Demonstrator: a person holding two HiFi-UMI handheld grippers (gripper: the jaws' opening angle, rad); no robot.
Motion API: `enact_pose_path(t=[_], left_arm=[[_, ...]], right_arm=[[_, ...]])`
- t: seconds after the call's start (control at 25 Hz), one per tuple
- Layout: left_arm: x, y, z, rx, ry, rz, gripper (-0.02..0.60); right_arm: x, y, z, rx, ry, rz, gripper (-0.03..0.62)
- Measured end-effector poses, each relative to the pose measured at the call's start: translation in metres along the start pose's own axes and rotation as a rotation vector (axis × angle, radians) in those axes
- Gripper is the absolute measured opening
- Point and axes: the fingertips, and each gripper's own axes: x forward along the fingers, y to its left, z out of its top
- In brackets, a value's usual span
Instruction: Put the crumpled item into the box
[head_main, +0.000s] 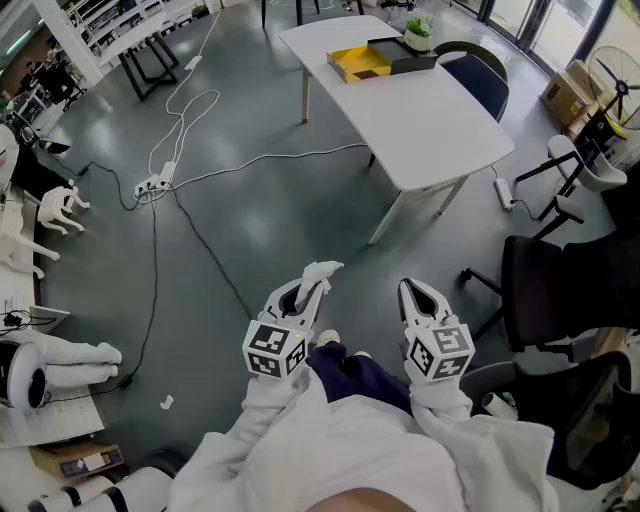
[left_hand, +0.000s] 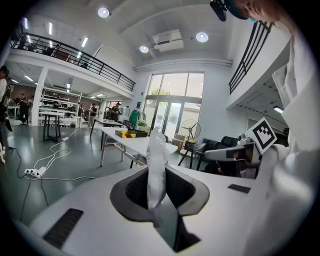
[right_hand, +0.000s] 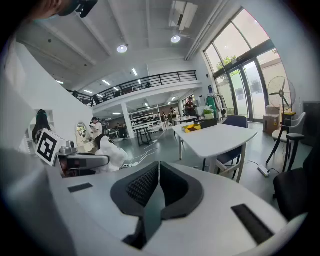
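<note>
The grey floor (head_main: 250, 200) fills most of the head view. A white table (head_main: 440, 130) stands at the upper centre and right of that frame. A dark blue chair (head_main: 482, 80) is pushed in at its far side. A black office chair (head_main: 545, 290) sits at the right edge, lower down.

The person's white sleeves (head_main: 330, 450) come in from the bottom of the frame, and a gripper reaches forward from each.

The left gripper (head_main: 303, 296) is at lower centre-left, pointing somewhat downward over bare floor. Its jaws are clamped on the crumpled item (left_hand: 156, 167). This is a pale, creased piece of paper or film, and which of the two I cannot tell. It stands up between the dark pads and pokes out past the tips.

The right gripper (head_main: 422, 298) is just beside it, to the right. Its jaws are closed against each other with nothing between them.

The box (head_main: 362, 63), yellow with a dark part next to it, rests on the far left end of the table. That puts it at the top centre of the head view, well apart from both grippers and from the held item. A small potted plant (head_main: 418, 35) stands just behind it.

A white power strip (head_main: 150, 185) lies on the floor at the left, with cables running to it. A tiny white scrap (head_main: 166, 403) lies near the lower left.
</note>
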Motion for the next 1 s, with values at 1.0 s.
enact_pose_path(t=[1.0], left_arm=[[-0.003, 0.045, 0.005, 0.011, -0.003, -0.002, 0.061]], right_arm=[[0.049, 0.018, 0.011, 0.016, -0.019, -0.026, 0.037]])
